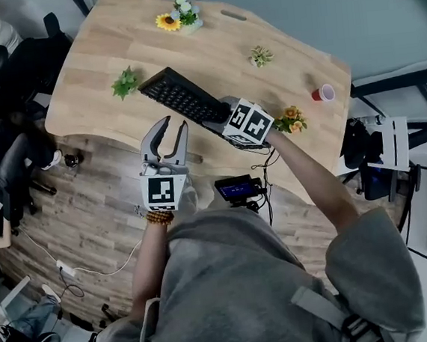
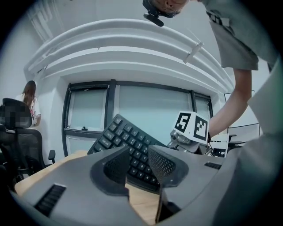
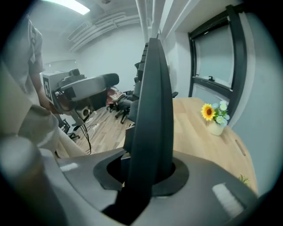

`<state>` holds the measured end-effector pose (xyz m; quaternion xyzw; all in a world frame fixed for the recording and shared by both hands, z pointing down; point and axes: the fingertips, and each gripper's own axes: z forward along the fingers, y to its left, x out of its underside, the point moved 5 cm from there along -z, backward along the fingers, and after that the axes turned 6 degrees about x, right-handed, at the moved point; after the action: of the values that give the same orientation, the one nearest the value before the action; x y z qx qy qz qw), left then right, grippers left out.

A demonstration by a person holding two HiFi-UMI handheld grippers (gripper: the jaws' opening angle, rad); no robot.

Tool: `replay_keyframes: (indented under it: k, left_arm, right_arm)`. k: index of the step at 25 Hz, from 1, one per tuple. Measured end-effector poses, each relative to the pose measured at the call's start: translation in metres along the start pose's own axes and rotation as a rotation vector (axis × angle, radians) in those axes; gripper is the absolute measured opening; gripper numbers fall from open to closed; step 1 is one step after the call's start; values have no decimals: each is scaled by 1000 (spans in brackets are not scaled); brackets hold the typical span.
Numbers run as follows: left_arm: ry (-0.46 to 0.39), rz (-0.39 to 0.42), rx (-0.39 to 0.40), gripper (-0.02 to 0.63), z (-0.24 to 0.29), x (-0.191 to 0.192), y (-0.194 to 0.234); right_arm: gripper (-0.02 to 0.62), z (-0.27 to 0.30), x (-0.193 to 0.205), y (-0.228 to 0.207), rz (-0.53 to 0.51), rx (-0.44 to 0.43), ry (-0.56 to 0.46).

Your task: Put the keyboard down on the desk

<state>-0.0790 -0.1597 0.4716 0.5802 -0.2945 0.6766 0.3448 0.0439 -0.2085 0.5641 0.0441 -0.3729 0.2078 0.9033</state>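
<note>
Keyboard (image 1: 180, 98) above the desk (image 1: 99, 80), vase (image 1: 184, 19) behind, cup (image 1: 324, 93) to its right.

No lettering can be read anywhere; the legends on the keyboard (image 2: 124, 137) keys are too small.

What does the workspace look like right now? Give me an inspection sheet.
Surface: wooden desk, open wood beside the keyboard.
Job's things: keyboard tilted over the desk, not yet flat.
Clutter: sunflower vase, plants, red cup.
Grippers: right hand-held gripper shut on the keyboard's end; left hand-held gripper open, empty, short of the keyboard.
Cables: white cable on the floor.
Surroundings: office chairs at left, windows.
</note>
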Motion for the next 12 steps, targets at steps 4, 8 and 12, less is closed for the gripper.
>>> replay_keyframes:
  k: [4,8,12]
  left_arm:
    - [14,-9,-16,137,-5,8,2]
    - [20,-20,-34,137,-11,13,3]
    - [31,-24,-41,137,-18,18,2]
  right_arm:
    - [115,28,10,12,-66,-75,92]
    - [115,54,21,21,-100,-141,187]
    - [115,77,36,23,-111,-184,272]
